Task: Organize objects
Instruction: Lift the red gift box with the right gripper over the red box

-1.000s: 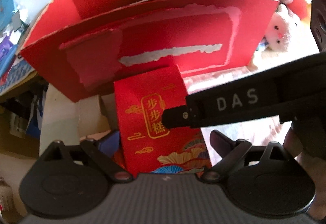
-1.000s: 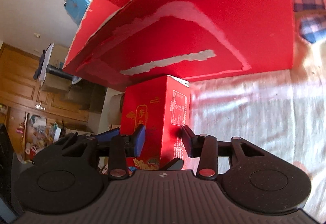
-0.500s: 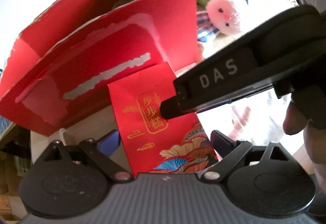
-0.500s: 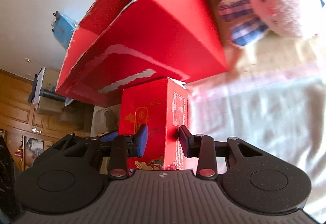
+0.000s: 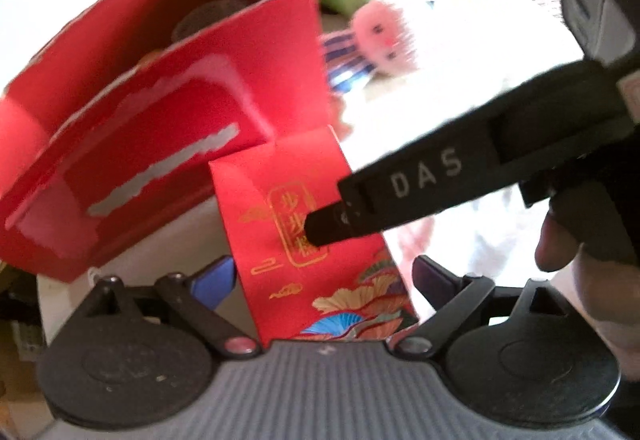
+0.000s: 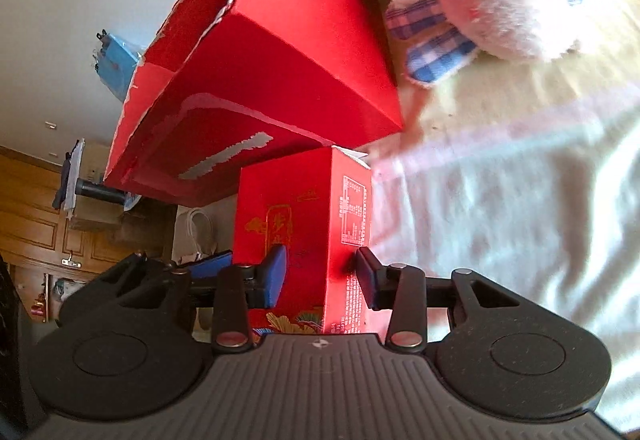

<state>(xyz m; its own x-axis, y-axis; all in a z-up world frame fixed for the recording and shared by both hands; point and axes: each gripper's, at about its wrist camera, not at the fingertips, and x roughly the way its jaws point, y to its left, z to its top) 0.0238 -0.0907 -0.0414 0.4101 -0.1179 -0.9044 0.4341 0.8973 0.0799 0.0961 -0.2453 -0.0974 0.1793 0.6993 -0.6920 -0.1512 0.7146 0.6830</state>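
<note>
Two grippers on one small red carton (image 6: 304, 240). My right gripper (image 6: 322, 274) straddles its narrow faces; its jaws are opening at this moment, and I can't tell whether the pads still bear on the card. In the left wrist view the left gripper (image 5: 324, 276) has the same carton between its blue pads (image 5: 212, 278), with gaps showing on both sides, so I read it as apart and not clamped. One right finger crosses the printed front face.

Carton sits tilted, just in front of the large open red box (image 5: 168, 127), below its rim; something round lies inside the box. Plush toys (image 5: 380, 35) lie on the pale cloth (image 6: 500, 220) beyond.

Step in hand, my judgement: carrying the carton to the box. Next move calls for a firm clamp, then a lift clear of the near wall before lowering inside
</note>
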